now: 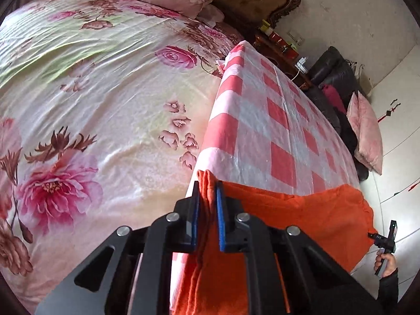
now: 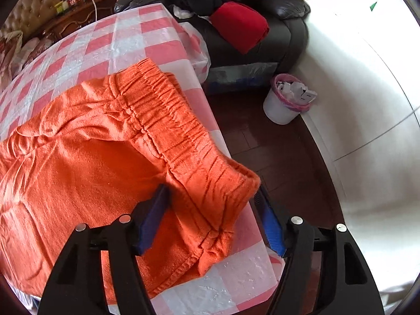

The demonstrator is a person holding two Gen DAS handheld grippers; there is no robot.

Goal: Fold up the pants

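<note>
Orange knit, soft and limp, the one pair of pants point(image 1: 302, 210) lies across the near end of the checked table point(image 1: 262, 120) in the left wrist view; the left gripper point(image 1: 207, 197) is clamped on bunched leg fabric at the table's left edge. In the right wrist view the right gripper point(image 2: 212, 210) stands wide open astride the waistband point(image 2: 168, 120) corner at the right edge, pinching nothing; that thick elastic band seems the surest hold.

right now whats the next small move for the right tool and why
Probably close the right tool on the elastic waistband. Its jaws stand open around the waistband corner, while the left tool already pinches the orange pants on the checkered table.
</note>
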